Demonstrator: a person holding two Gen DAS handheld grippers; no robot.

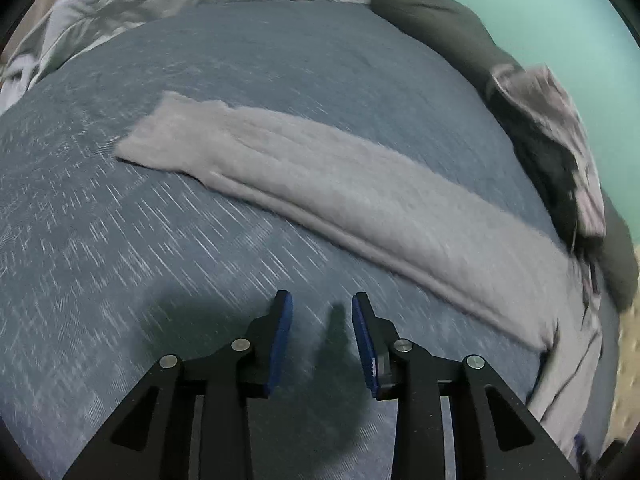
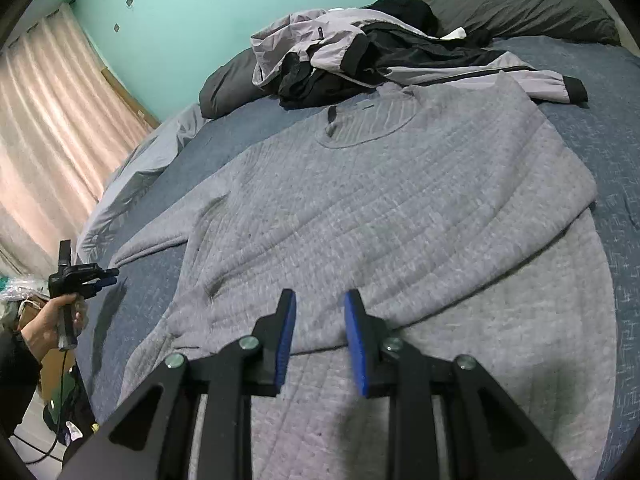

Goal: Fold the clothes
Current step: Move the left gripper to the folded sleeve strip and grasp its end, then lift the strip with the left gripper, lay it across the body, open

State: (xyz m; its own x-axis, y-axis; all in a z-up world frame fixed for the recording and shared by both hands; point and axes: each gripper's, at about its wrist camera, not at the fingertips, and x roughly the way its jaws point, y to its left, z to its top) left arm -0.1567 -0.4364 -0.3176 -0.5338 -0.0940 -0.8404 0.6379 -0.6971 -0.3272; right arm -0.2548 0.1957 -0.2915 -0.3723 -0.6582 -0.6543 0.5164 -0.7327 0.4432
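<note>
Grey quilted sweater (image 2: 400,208) lies flat on woven blue bedspread (image 1: 248,80); both grippers' jaws apart, empty.

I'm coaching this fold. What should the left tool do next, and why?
Probably reach forward and pinch the cuff of the outstretched sleeve: the left tool hovers open over bare blue bedspread, holding nothing, while that grey sweater sleeve lies unfolded.

Left gripper (image 1: 322,300): jaws parted, nothing between the blue pads (image 1: 282,336). Right gripper (image 2: 320,298): jaws parted, pads (image 2: 354,336) empty. In the right wrist view, a hand (image 2: 52,326) grips the left gripper's handle, fingers level and pointing right.
</note>
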